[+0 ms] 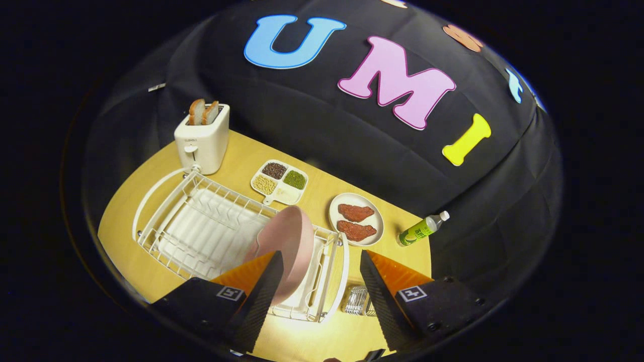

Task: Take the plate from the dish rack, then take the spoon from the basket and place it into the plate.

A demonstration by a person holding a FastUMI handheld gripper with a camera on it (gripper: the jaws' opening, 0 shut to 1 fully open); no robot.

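Observation:
A pink plate (pixel 287 246) stands on edge in the right end of the white wire dish rack (pixel 201 226) on the wooden table. My gripper (pixel 319 264) hovers above the rack's right end, open, with a wide gap between its fingers. The plate is just ahead of the left finger (pixel 264 286), partly hidden behind it, and nothing is held. A small wire basket (pixel 356 300) sits on the table below the gap, close to the right finger; I cannot make out a spoon in it.
A white toaster (pixel 202 138) with bread stands beyond the rack's far left corner. A divided dish of beans (pixel 279 182), a plate with two meat pieces (pixel 356 218) and a lying green bottle (pixel 421 229) line the table's far side, before the black cloth wall.

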